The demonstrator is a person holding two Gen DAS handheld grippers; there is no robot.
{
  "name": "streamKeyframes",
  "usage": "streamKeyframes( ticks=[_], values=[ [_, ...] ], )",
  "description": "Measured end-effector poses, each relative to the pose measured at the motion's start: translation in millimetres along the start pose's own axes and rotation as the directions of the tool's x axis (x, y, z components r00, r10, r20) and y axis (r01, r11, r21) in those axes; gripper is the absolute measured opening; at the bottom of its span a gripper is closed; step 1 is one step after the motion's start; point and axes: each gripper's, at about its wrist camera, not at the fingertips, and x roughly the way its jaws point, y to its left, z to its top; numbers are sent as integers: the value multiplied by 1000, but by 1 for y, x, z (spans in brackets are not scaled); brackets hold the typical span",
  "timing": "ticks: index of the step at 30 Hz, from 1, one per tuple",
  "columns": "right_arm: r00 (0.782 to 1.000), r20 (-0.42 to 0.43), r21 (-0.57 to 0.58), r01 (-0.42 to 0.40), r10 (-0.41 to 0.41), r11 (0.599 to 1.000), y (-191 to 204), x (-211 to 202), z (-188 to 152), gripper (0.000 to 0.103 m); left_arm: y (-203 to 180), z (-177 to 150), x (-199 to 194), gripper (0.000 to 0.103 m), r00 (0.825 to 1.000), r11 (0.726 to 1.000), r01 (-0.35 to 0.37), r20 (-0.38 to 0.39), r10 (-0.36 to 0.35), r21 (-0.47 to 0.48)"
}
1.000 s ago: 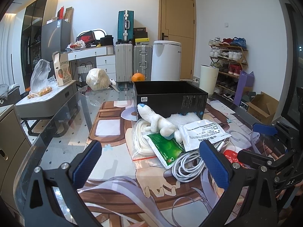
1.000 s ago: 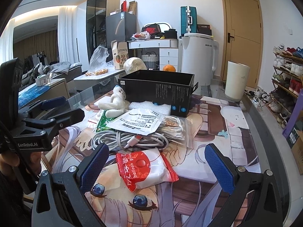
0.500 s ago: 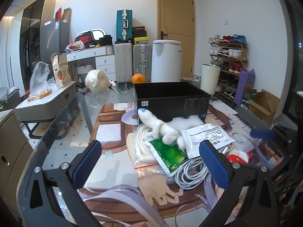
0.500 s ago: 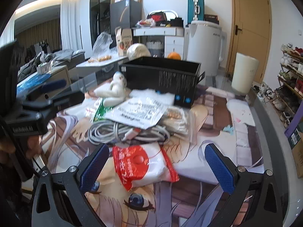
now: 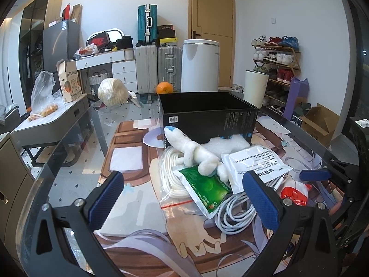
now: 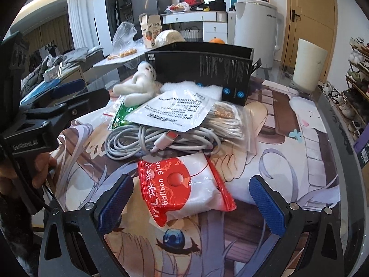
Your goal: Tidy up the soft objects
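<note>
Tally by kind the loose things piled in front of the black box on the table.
Plush toy: 1
Sealed packets (green, white printed, red balloon glue): 3
Zip bag of white cord: 1
Loose white cable coil: 1
White foam sheet: 1
Total: 7

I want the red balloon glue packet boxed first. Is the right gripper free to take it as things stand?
Probably yes. The right gripper is open, and the balloon glue packet lies flat on the mat between its fingers with nothing on top; the white cable coil sits just beyond it.
</note>
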Motion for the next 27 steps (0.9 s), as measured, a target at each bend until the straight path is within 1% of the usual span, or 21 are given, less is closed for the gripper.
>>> streamKeyframes(
  ticks=[2, 4, 6, 12, 13, 14, 15, 16, 20, 24, 27],
  values=[
    [1000, -21, -1, 5, -5, 1000, 2, 4, 1, 102, -1, -1, 1, 103, 1000, 1000, -3, -5, 3, 5],
    [999, -33, -15, 29, -29, 999, 5, 7, 2, 102, -1, -1, 1, 103, 1000, 1000, 3, -10, -3, 3],
    [999, -35, 0, 32, -31, 1000, 5, 7, 1, 102, 0, 0, 2, 103, 1000, 1000, 8, -13, -8, -4],
    [998, -59, -5, 33, -34, 999, 5, 9, 6, 102, 6, 1, 3, 103, 1000, 999, 12, -15, -12, -36],
    [998, -53, -6, 32, -32, 999, 5, 9, 5, 100, 6, 1, 3, 103, 1000, 999, 13, -14, -13, -37],
    [998, -44, -6, 32, -32, 999, 5, 8, 5, 96, 6, 0, 3, 103, 1000, 999, 12, -14, -13, -35],
    [999, -35, -10, 32, -33, 999, 6, 7, 3, 80, 6, 1, 3, 103, 1000, 999, 9, -15, -10, -33],
    [1000, -14, -18, 25, -25, 1000, 7, 4, 2, 73, 6, 1, 4, 103, 1000, 999, 7, -16, -8, -31],
    [1000, 16, -34, 17, -17, 999, 10, -1, -1, 67, 5, 1, 4, 103, 1000, 1000, 6, -18, -6, -28],
    [1000, 22, -56, -5, 6, 998, 13, -8, -7, 52, 6, 1, 5, 103, 1000, 1000, 6, -19, -6, -27],
    [1000, 23, -54, -5, 7, 999, 11, -10, -8, 51, 5, 1, 6, 103, 1000, 1000, -4, -27, 3, -17]
  ],
)
